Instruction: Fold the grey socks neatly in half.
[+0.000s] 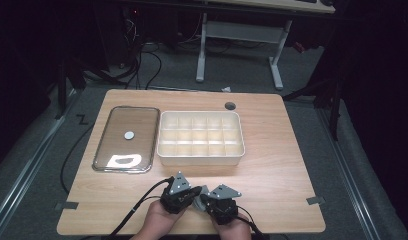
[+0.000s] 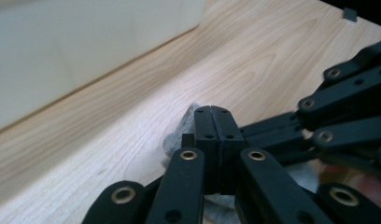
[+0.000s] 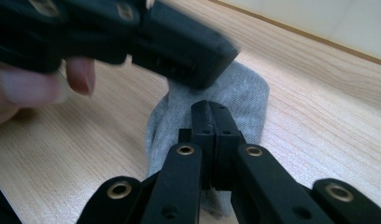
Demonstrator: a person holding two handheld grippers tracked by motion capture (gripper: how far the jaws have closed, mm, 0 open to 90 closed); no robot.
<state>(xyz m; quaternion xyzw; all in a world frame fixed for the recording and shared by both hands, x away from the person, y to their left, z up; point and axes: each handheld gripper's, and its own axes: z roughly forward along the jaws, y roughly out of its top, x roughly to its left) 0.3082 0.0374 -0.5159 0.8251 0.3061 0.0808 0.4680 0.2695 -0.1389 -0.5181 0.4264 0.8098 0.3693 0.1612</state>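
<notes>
Sock (image 3: 212, 107): we have it in front of the tray (image 1: 201, 159), untouched by the closed, empty left gripper (image 1: 196, 191) and right gripper (image 1: 203, 199); all 15 compartments remain unfilled.

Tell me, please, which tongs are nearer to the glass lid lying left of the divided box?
Left. The left tongs sit near the table's front edge, below the glass lid; the right tongs lie just beyond them, farther from it.
</notes>
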